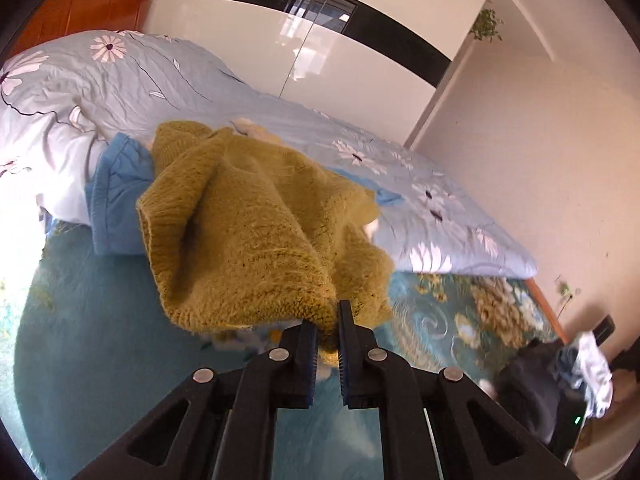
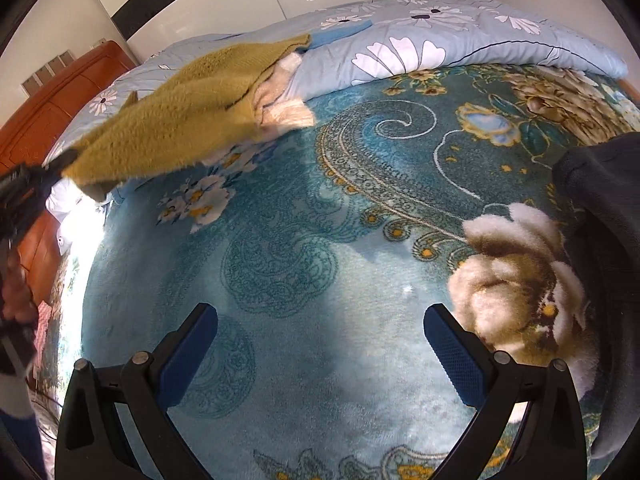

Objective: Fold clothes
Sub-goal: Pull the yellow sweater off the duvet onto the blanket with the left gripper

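My left gripper [image 1: 328,322] is shut on an edge of an olive-green knitted sweater [image 1: 240,224] and holds it lifted above the teal floral blanket [image 1: 100,340]. The sweater's far end trails over the clothes pile by the duvet. In the right wrist view the sweater [image 2: 180,116] stretches from the upper middle to the left gripper [image 2: 48,168] at the far left. My right gripper [image 2: 320,320] is open and empty, low over the blanket [image 2: 304,264].
A light blue flowered duvet [image 1: 160,80] is bunched along the bed's far side. A blue garment [image 1: 116,200] and a cream one [image 2: 280,100] lie under the sweater. A dark garment [image 2: 600,220] lies at the right. White wardrobe and wooden headboard [image 1: 88,0] stand behind.
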Action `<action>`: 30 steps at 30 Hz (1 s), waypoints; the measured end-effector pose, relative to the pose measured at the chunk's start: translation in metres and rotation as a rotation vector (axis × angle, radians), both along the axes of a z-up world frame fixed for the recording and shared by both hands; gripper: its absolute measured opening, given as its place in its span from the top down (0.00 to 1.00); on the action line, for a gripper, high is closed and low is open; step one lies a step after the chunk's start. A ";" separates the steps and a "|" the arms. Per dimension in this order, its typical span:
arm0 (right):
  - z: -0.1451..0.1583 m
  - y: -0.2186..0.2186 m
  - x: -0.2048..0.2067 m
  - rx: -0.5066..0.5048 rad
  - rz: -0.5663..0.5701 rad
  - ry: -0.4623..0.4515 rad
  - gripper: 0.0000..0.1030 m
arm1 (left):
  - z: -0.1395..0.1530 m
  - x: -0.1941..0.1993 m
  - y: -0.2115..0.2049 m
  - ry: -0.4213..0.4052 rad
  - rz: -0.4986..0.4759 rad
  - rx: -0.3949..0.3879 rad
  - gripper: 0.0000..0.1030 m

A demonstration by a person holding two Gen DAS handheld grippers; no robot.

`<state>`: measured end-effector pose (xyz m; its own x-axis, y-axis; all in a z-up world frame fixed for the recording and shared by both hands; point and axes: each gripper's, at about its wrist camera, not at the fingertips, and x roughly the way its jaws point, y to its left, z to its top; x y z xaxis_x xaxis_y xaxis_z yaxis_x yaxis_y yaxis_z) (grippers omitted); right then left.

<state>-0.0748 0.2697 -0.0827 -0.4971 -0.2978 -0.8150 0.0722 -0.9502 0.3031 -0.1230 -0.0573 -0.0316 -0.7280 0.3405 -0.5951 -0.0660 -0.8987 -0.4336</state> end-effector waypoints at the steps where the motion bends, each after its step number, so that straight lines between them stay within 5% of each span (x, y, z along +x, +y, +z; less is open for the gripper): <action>1: 0.003 0.001 0.006 -0.002 -0.005 0.003 0.00 | -0.004 0.016 0.001 -0.014 -0.009 0.008 0.91; 9: 0.028 -0.007 0.053 -0.044 0.002 0.050 0.00 | -0.022 0.131 0.025 -0.138 -0.150 0.033 0.92; 12: 0.038 -0.024 0.078 -0.036 0.083 0.082 0.00 | -0.025 0.159 0.019 -0.156 -0.148 0.121 0.92; 17: 0.039 -0.059 0.111 0.059 0.226 0.098 0.00 | -0.047 0.170 0.014 -0.240 -0.113 0.122 0.92; 20: 0.028 -0.065 0.113 0.047 0.233 0.069 0.00 | -0.063 0.177 0.002 -0.294 -0.084 0.203 0.90; 23: 0.014 -0.060 0.105 0.012 0.178 0.021 0.00 | -0.073 0.188 -0.009 -0.335 -0.061 0.254 0.82; 25: 0.007 -0.057 0.096 -0.020 0.124 -0.006 0.00 | -0.076 0.197 -0.018 -0.347 -0.036 0.253 0.65; 30: -0.007 -0.059 0.068 -0.054 0.049 -0.051 0.02 | -0.087 0.211 -0.058 -0.360 0.095 0.285 0.54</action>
